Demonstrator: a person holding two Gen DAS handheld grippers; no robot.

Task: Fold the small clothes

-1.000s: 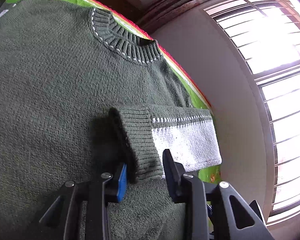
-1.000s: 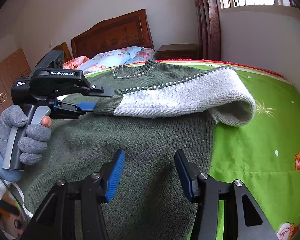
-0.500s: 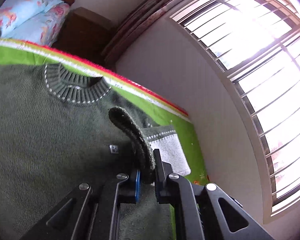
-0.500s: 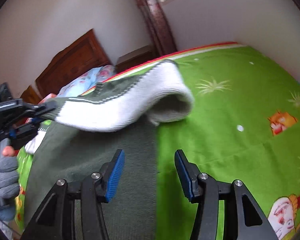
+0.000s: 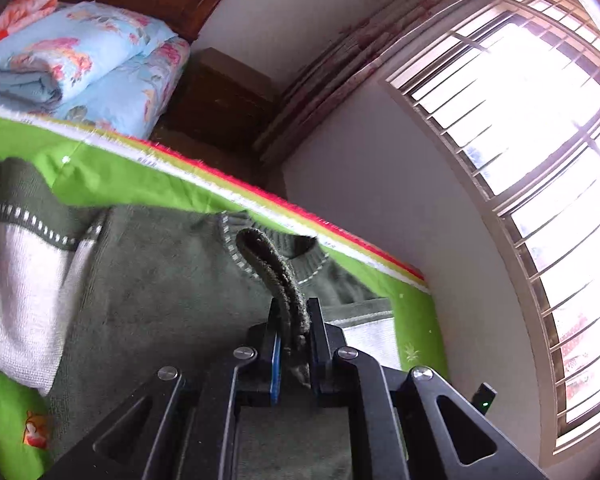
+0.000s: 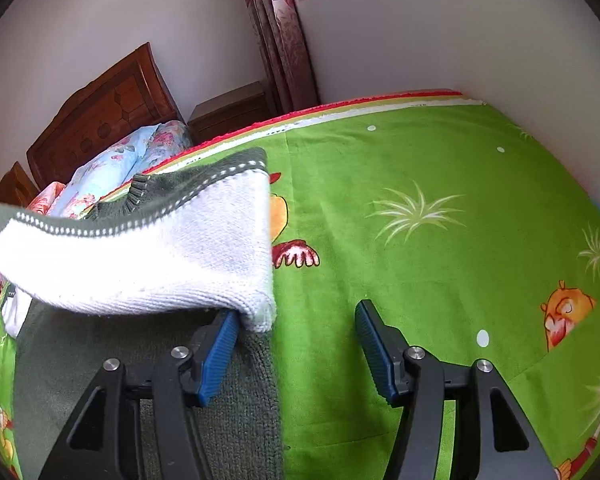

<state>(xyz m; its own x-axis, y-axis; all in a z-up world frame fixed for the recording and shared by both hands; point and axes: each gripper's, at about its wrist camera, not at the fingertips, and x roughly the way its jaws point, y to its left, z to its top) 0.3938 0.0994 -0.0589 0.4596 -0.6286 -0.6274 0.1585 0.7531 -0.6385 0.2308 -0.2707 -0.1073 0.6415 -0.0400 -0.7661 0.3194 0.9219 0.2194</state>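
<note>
A small dark green knitted sweater [image 5: 160, 280] with white sleeve panels lies flat on a green bedspread [image 6: 440, 200]. My left gripper [image 5: 294, 312] is shut on the ribbed green cuff [image 5: 268, 260] of one sleeve and holds it above the sweater's body, near the collar. In the right wrist view that sleeve [image 6: 148, 256] hangs lifted across the left half, folded over the body. My right gripper [image 6: 296, 340] is open and empty, low over the sweater's side edge [image 6: 256, 392], its left finger under the sleeve's fold.
Folded floral bedding [image 5: 80, 64] lies at the head of the bed against a wooden headboard [image 6: 100, 116]. A wooden nightstand [image 5: 220, 96] stands beside it. A wall and a barred window [image 5: 540, 160] run along the far side of the bed.
My left gripper closed on the cuff and carried the sleeve across the sweater's body. My right gripper swung right and moved closer to the sweater's side edge, staying open.
</note>
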